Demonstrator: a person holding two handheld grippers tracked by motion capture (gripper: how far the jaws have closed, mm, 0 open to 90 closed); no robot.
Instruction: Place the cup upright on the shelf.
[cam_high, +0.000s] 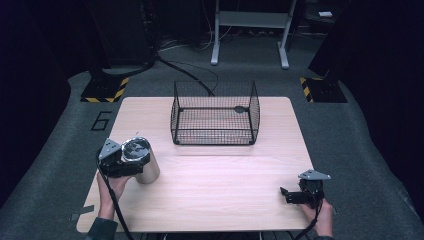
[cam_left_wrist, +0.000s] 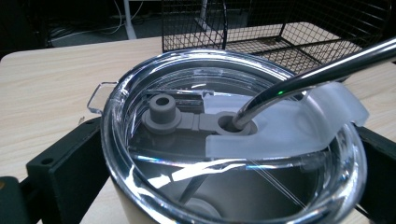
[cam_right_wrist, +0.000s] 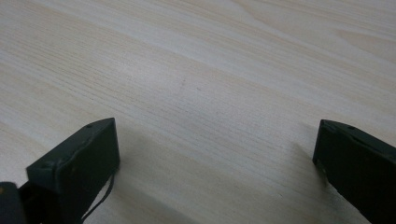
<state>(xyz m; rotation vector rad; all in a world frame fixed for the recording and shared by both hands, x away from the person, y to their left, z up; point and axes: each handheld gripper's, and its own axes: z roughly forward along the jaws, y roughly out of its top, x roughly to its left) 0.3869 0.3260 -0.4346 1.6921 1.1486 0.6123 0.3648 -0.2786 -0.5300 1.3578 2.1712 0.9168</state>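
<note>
A steel tumbler (cam_high: 149, 172) with a clear lid stands near the table's left edge. My left gripper (cam_high: 132, 161) is shut on the tumbler just under the lid. In the left gripper view the lid (cam_left_wrist: 154, 154) sits between the two black jaws, and a metal straw (cam_left_wrist: 317, 74) rises from its grey grommet toward the upper right. A frosted flap covers part of the lid. My right gripper (cam_high: 289, 196) rests low at the table's front right. It is open (cam_right_wrist: 215, 130), with bare wood between its jaws.
A black wire basket (cam_high: 215, 132) stands empty at the back middle of the wooden table (cam_high: 220, 185), also seen beyond the tumbler (cam_left_wrist: 280, 28). Grey carpet, cables and a white stand's legs (cam_high: 250, 45) lie behind the table.
</note>
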